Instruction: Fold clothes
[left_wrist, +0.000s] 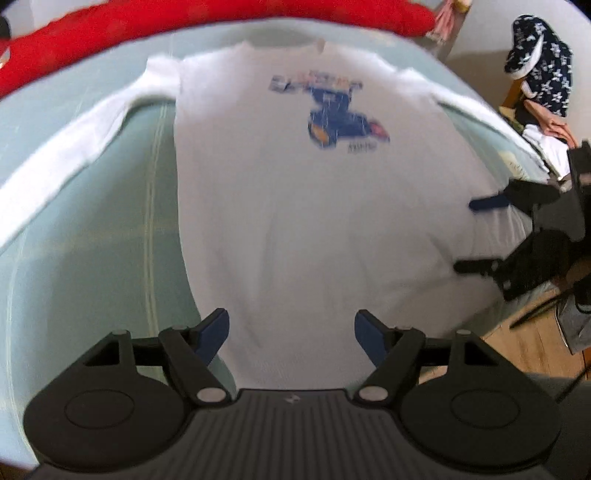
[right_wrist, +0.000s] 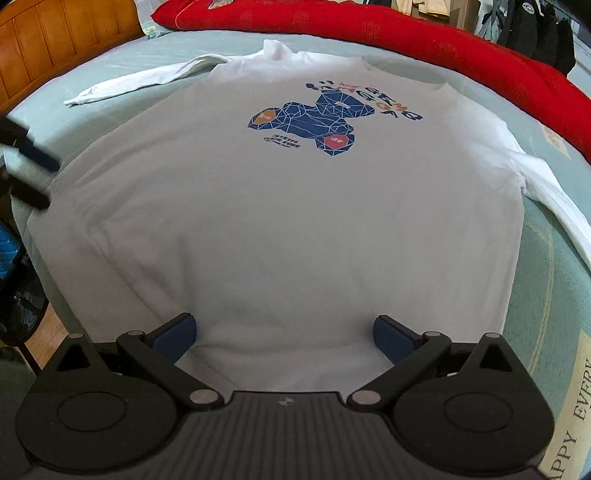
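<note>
1. Left wrist view: the left gripper (left_wrist: 291, 332) hangs with jaws spread wide and empty over the near hem of a white sweatshirt (left_wrist: 295, 206), which lies flat, print up, on a pale green bed sheet (left_wrist: 92, 229). The right gripper (left_wrist: 467, 236), also spread, is at the shirt's right edge.
2. Right wrist view: the same sweatshirt (right_wrist: 295, 221) fills the bed; a red blanket (right_wrist: 443, 48) lies along the far side. No containers show.

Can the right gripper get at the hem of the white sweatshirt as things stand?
Probably yes. The right gripper is open right over the hem of the white sweatshirt, which lies flat on the bed; nothing lies between them.
</note>
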